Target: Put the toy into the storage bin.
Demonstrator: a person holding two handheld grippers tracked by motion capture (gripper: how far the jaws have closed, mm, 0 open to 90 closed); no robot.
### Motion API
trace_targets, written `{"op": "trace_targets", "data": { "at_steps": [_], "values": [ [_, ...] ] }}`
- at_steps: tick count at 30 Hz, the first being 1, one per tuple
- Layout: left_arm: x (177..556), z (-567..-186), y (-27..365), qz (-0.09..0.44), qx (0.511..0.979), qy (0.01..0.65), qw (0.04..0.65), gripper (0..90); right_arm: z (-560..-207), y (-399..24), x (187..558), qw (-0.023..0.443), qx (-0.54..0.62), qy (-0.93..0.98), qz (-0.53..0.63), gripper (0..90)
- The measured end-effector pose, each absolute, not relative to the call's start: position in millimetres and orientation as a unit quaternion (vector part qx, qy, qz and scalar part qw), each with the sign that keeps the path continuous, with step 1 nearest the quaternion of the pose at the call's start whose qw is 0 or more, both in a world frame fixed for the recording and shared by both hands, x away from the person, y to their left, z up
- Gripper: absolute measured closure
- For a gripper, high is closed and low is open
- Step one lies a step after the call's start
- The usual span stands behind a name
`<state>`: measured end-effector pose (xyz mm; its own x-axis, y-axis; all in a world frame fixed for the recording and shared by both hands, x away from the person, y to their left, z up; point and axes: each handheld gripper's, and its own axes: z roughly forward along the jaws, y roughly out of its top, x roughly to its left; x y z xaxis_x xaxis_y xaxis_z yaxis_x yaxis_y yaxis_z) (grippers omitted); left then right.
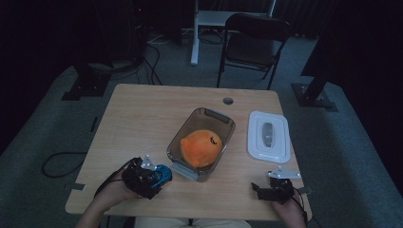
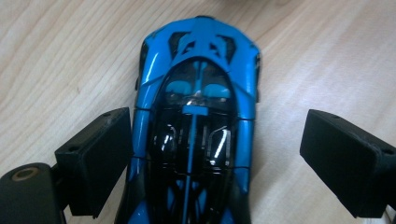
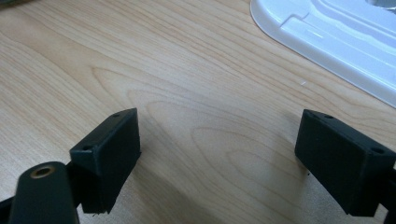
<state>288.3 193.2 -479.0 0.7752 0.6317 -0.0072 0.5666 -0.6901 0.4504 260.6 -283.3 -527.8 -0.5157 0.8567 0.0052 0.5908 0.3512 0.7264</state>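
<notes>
My left gripper (image 2: 215, 158) straddles the blue toy car (image 2: 198, 116), jaws wide; next I must squeeze, while my right gripper (image 3: 224, 158) idles wide apart.

blue toy car (image 2: 196, 135) tail cut off at bottom edge, white lid (image 3: 336, 42) cropped top right

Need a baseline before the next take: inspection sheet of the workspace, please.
Surface: wooden table, round cable hole at far edge.
Job's things: blue toy car lying on the table; clear container holding an orange plush; white lid lying apart at right.
Clutter: nothing seen.
Grippers: left gripper open, jaws either side of the car, one jaw clearly apart from it; right gripper open, nothing between its jaws.
Cables: several on the floor.
Surroundings: dark room, folding chair behind.
</notes>
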Motion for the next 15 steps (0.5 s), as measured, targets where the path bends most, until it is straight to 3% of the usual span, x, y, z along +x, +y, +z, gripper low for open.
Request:
{"op": "trace_targets", "data": {
  "at_steps": [12,15],
  "values": [
    [294.4,-492.2,194.0,0.078,0.921,0.332,0.186,10.6,-527.8,-282.9,261.0,0.192,0.453,0.799,0.346,13.7],
    [294.7,-495.9,193.6,0.071,0.925,0.327,0.178,15.5,-527.8,-283.0,261.0,0.192,0.453,0.799,0.346,13.7]
  ]
}}
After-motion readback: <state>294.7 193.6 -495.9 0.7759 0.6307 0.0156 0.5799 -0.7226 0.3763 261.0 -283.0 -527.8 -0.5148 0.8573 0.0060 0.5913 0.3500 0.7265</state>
